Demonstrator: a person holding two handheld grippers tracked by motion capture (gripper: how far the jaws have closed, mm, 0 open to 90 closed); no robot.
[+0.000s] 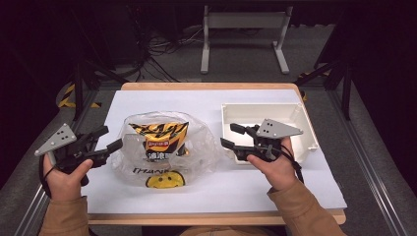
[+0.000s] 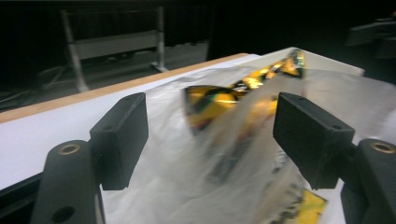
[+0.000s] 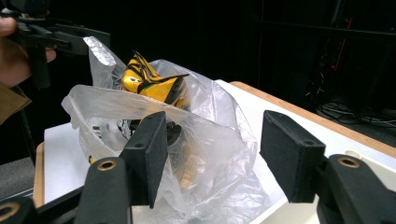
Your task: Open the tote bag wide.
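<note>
Fingers first: both grippers have their jaws spread apart and neither one is actually clamping anything. On the left gripper [image 1: 105, 141] the two black pads [image 2: 120, 135] sit wide with the bag's thin plastic hanging loose in the gap, not pinched as far as I can tell. The right gripper [image 1: 232, 136] has its pads [image 3: 150, 151] parted too, aimed at the bag's other side from just over the box rim.

Counting, biggest down: one table [image 1: 206, 86] with one white sheet [image 1: 246, 191] over it, one white box [image 1: 259, 112], one plastic bag [image 1: 206, 147], one snack packet [image 1: 160, 133], two grippers.

So the bag sits in the middle of the sheet, right between the two grippers, left one at its left edge and right one at its right edge, with the box just beside it on the right.

Looks-wise it's a clear, crinkly bag, puffed up and rumpled, with a yellow smiley face and dark lettering printed near the front. Inside you can see the yellow and black packet, crumpled, standing up a bit.
</note>
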